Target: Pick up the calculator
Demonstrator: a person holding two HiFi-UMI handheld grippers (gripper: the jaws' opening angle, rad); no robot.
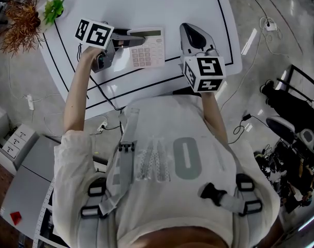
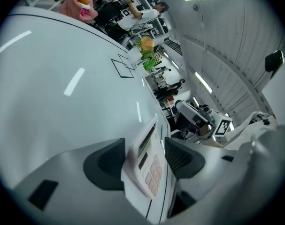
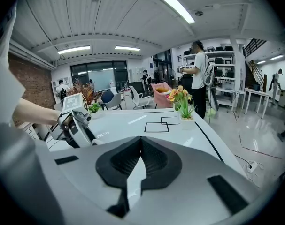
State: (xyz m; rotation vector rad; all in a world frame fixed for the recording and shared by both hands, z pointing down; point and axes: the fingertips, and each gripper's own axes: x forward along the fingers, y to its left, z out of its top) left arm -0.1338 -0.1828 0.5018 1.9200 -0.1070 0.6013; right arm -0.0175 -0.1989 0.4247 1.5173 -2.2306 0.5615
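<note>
Office room with a glossy grey floor (image 1: 281, 76); cables and a power strip (image 1: 270, 26) lie on it. Ceiling strip lights (image 3: 180, 8) and a standing bystander (image 3: 198, 74) show far back in the right gripper view.

Big white table (image 1: 198, 4) with black lines fills the top of the head view. We see the person (image 1: 172, 159) from above: pale T-shirt, grey harness straps (image 1: 123, 159), both arms out to the table's near side.

Left gripper (image 2: 144, 149) reaches in from the left, with the left marker cube (image 1: 94, 33) on top. Its jaws are partway in and clamped on the calculator (image 1: 146, 48). One pad (image 2: 104, 163) is against the back, the other at the keyed face, and we make out no gap.

Calculator is white with pale keys, on the table's near part, just beyond a black line, between the two grippers. In the left gripper view it looks tilted against the tabletop; we can't tell if it's clear of the surface.

Right gripper (image 3: 142, 142) hangs just right of the calculator, apart from it, jaws closed together with nothing in them. The right marker cube (image 1: 204, 72) faces the head camera.

Small stuff:
- dried brown plant (image 1: 19, 22) and green plant (image 1: 53, 8) at the table's left edge
- potted flowers (image 3: 182, 104) beside a black-lined square (image 3: 158, 124)
</note>
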